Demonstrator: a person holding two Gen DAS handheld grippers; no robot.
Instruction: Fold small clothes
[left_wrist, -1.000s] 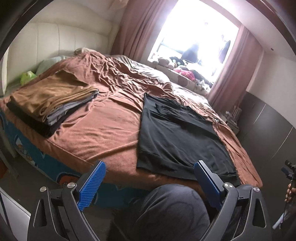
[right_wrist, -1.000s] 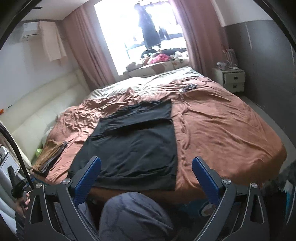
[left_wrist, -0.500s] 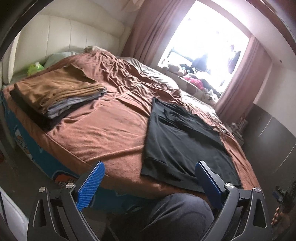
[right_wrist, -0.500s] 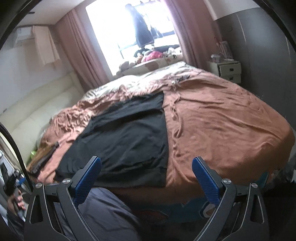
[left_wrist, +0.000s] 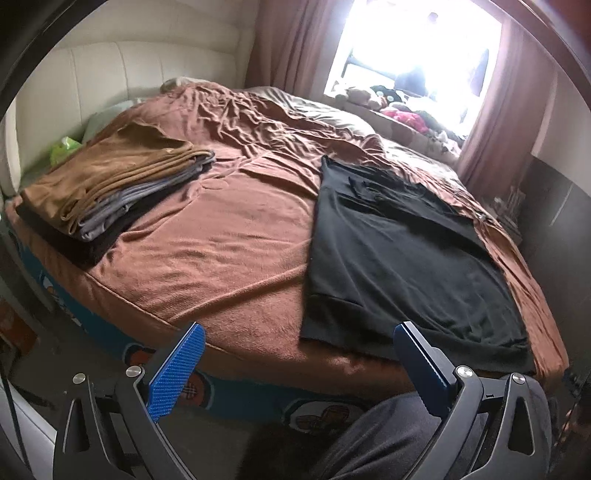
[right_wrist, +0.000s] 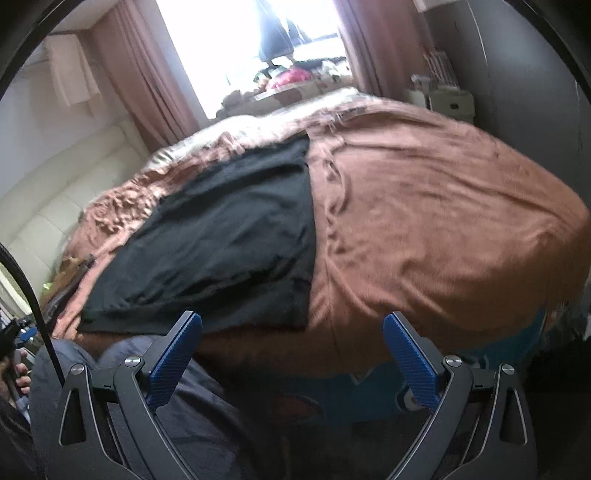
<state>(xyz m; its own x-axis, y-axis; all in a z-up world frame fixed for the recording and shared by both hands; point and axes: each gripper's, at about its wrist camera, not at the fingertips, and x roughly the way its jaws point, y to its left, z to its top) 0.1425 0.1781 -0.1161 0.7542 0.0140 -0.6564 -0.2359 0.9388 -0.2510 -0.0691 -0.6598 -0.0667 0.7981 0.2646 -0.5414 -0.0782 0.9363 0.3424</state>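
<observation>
A bedroom, bright window behind, and a bed under a rumpled brown blanket. A black T-shirt lies flat near its foot, sleeves already folded in. It looks light and limp, likely to sag, so the hem corners suit pinching best. The left gripper, just widened, and right gripper gape empty, short of it.
</observation>
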